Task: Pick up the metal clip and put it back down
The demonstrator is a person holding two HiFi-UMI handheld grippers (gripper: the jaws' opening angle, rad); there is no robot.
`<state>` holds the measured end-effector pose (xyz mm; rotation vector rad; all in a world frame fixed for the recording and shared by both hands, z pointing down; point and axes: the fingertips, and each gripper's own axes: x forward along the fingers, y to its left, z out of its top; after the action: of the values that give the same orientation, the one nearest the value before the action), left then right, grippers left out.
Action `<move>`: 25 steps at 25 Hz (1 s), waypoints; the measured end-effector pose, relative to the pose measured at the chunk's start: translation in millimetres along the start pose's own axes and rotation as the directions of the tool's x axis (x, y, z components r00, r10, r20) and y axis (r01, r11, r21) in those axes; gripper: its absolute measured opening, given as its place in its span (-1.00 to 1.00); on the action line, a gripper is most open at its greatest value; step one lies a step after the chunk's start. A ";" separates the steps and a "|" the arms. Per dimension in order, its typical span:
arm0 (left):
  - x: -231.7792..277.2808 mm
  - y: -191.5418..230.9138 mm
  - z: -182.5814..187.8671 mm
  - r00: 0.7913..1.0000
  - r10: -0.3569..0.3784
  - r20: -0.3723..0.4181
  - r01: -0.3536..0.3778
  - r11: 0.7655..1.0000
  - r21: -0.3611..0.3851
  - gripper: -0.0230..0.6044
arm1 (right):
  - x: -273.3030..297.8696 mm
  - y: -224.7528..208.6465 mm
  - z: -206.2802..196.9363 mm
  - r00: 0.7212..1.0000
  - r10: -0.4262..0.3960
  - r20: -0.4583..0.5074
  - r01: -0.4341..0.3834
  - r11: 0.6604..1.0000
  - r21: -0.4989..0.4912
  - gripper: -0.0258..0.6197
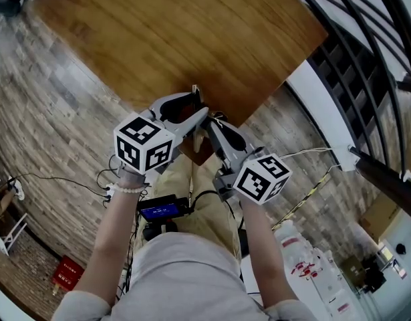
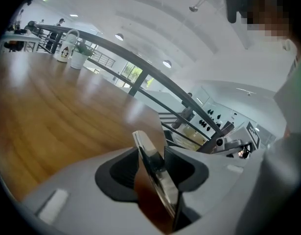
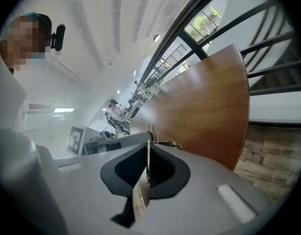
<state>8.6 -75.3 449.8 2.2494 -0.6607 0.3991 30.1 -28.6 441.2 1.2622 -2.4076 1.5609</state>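
Observation:
In the left gripper view a thin shiny metal clip (image 2: 153,163) stands on edge between the jaws of my left gripper (image 2: 157,155), which are shut on it. From the head view the clip (image 1: 195,96) pokes up past the left gripper (image 1: 200,112) over the near edge of the wooden table (image 1: 178,39). My right gripper (image 1: 209,126) sits close beside it, tips nearly meeting. Its jaws (image 3: 148,153) are pressed together with nothing visible between them. The left gripper's tip and the clip (image 3: 151,130) show just beyond the right jaws.
A black railing (image 1: 365,59) and stairs run along the right side of the table. A white mug (image 2: 67,45) and a potted plant (image 2: 81,58) stand at the table's far end. Cables and a red box (image 1: 67,273) lie on the plank floor to the left.

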 end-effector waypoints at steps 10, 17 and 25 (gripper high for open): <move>6.3 10.4 -10.0 0.999 0.043 -0.033 -0.043 0.999 0.019 -0.38 | 6.8 -11.1 -8.3 1.000 -0.025 -0.006 0.025 0.998 0.055 -0.84; 11.2 19.5 -16.5 0.996 0.080 -0.038 -0.079 0.997 0.025 -0.38 | 13.4 -20.9 -11.6 0.999 -0.041 -0.016 0.043 0.994 0.101 -0.84; 4.7 23.8 -15.8 0.995 0.102 -0.020 -0.101 0.994 0.040 -0.38 | 16.8 -29.2 -11.7 0.998 -0.055 -0.011 0.056 0.987 0.148 -0.83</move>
<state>-2.4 -79.3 476.3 2.2509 -0.7642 0.4897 32.2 -35.2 476.2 1.3321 -2.2687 1.7543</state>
